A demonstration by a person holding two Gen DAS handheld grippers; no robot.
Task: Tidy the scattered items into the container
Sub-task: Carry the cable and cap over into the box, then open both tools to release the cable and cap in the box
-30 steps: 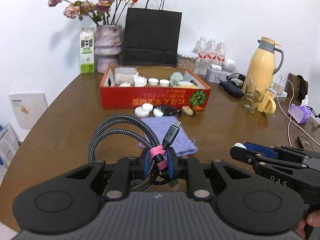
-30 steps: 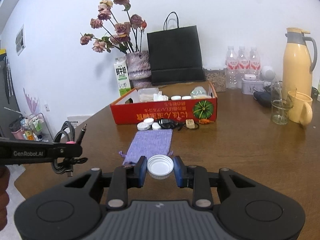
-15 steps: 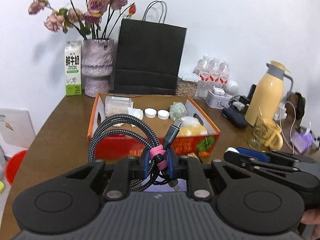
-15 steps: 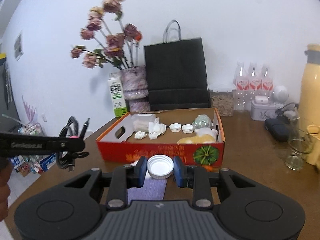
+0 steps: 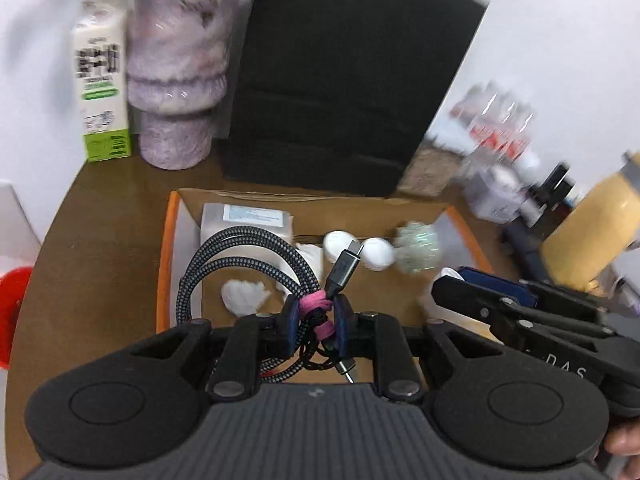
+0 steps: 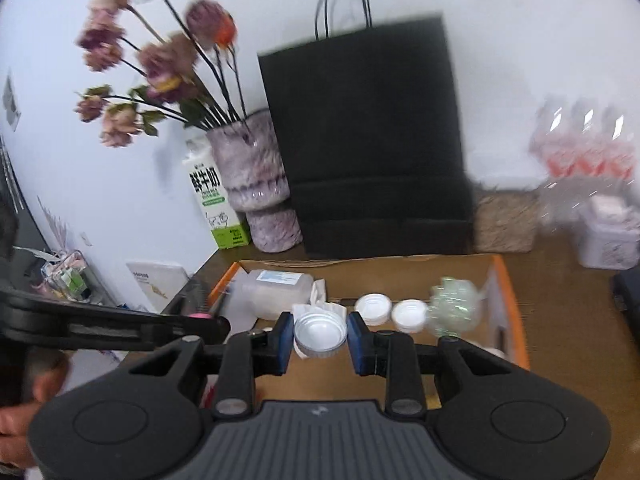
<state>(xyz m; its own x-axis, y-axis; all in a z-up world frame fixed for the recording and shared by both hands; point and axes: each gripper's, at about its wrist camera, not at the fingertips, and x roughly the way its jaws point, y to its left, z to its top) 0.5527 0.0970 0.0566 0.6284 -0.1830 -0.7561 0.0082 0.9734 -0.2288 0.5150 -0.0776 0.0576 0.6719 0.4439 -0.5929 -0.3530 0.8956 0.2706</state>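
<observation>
**Both grippers loaded above the cardboard box**

The left gripper [image 5: 316, 322] is nearly closed, its blue pads clamped on the pink tie of a coiled grey braided USB cable [image 5: 240, 264], which hangs over the near-left part of the orange-rimmed cardboard box [image 5: 164, 264]. The right gripper [image 6: 320, 338] stands narrowly parted, pinching a white round plastic lid [image 6: 320, 330] between its pads, above the box's near middle. Inside the box, toward its far wall, lie a clear plastic tub with a blue-and-white label [image 6: 276, 290], crumpled white tissue [image 5: 244, 298], two white round caps [image 6: 394, 312] and a greenish crinkled ball [image 6: 454, 306]. The box sits on the brown wooden counter [image 5: 100, 240], in front of a black paper bag [image 6: 368, 140].
</observation>
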